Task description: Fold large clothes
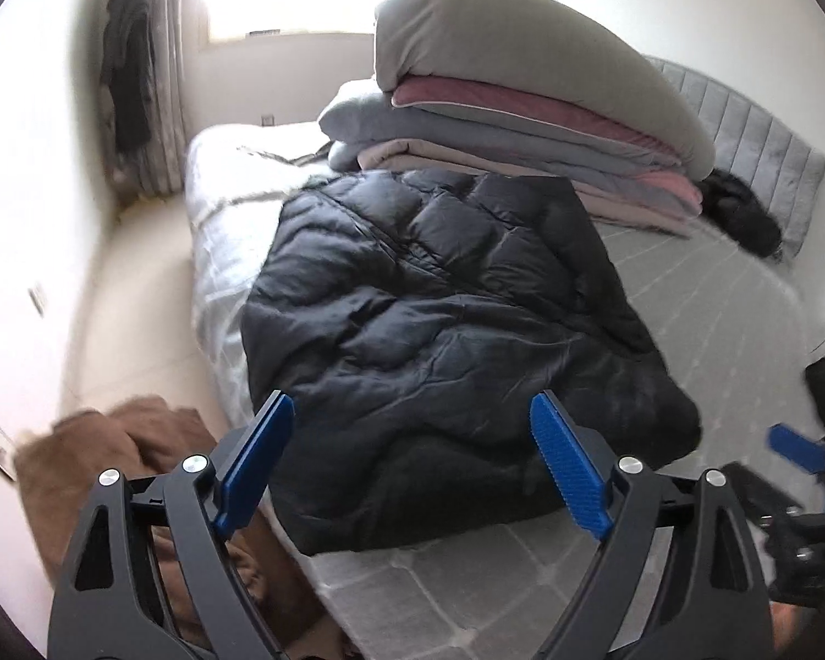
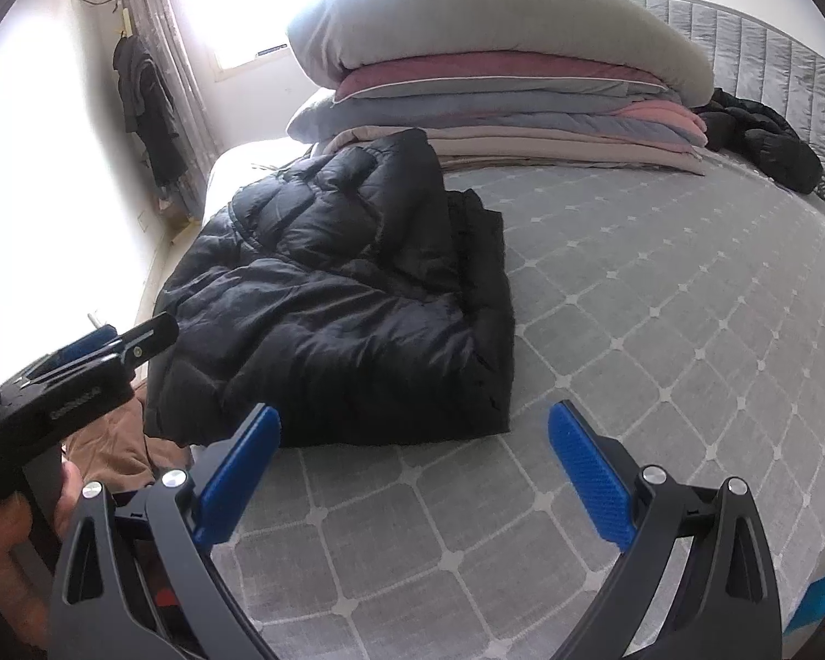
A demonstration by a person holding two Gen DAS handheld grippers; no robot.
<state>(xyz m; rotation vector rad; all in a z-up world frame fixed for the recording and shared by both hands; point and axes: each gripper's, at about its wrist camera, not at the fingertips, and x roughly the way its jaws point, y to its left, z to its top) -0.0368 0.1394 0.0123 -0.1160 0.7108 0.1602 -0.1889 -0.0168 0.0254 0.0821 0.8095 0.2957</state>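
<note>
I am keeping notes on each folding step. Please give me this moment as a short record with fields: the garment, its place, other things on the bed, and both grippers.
garment: black quilted puffer jacket, lying folded into a compact block
place: near the edge of the bed with the grey quilted mattress cover
behind it: stack of folded grey and pink blankets
far corner: a second dark garment, crumpled by the grey padded headboard
beside the bed: brown cloth
left gripper: open, holding nothing
right gripper: open, holding nothing
</note>
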